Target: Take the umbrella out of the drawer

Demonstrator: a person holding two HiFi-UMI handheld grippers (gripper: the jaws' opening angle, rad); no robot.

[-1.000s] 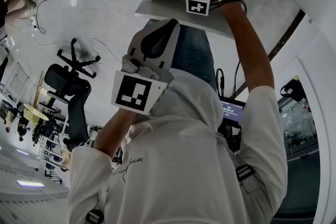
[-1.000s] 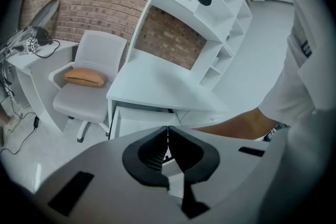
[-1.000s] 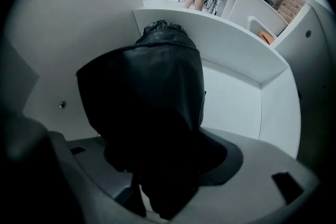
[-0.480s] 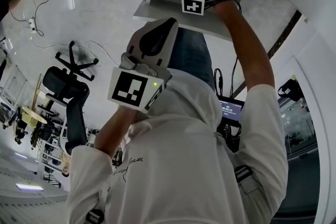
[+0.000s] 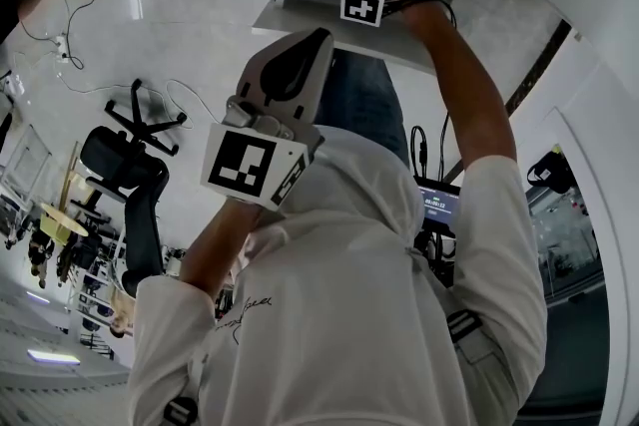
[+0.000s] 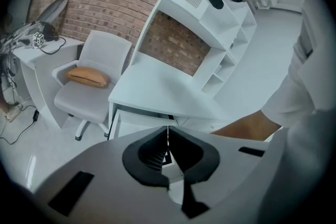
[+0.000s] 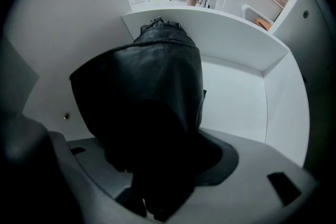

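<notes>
The right gripper had shifted slightly left inside the drawer, jaws seemingly clamped on the black folded umbrella (left gripper closed, empty)

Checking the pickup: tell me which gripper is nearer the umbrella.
Right. The right gripper is inside the drawer, jaws closed on the umbrella; the left gripper hangs outside the drawer, shut and empty.

The white drawer is pulled open under the top of the white table, and the black umbrella is inside it, close to the left wall, with its far end by the back wall.
</notes>
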